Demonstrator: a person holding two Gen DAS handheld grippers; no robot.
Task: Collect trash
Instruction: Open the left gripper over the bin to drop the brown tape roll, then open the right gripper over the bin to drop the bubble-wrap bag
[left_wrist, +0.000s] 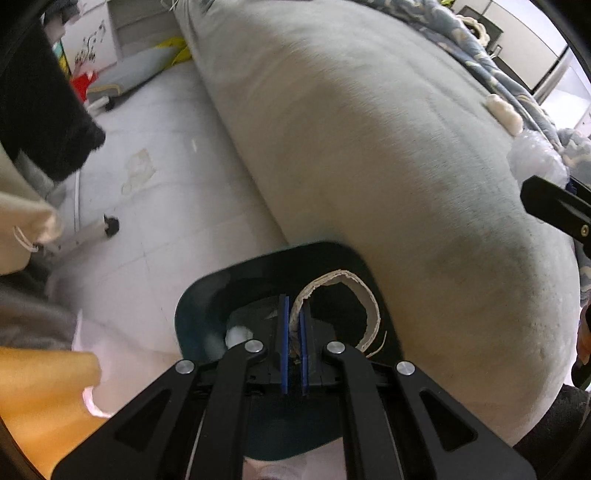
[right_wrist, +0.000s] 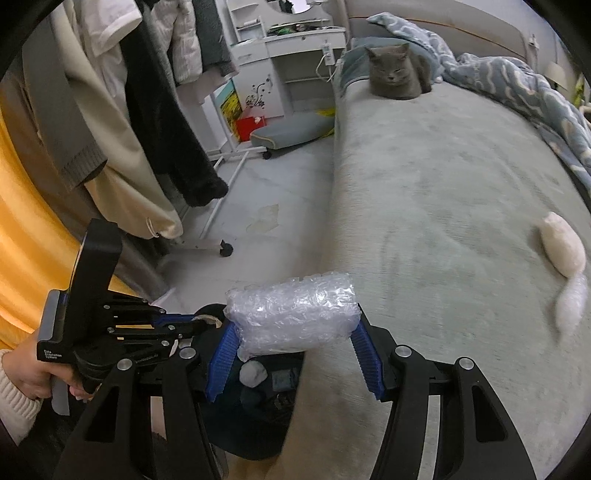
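Right wrist: bubble wrap (right_wrist: 295, 314) gripped (bin (right_wrist: 258, 424) below)

Even daylight — blur, fisheye-warped edges

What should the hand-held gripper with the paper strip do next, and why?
Probably open the left hand-held gripper and drop the torn paper strip. It hangs pinched right over the dark bin, which already holds trash.

A home bedroom: bed (right_wrist: 443, 177), resting cat (right_wrist: 397, 75), hanging clothes (right_wrist: 122, 110).
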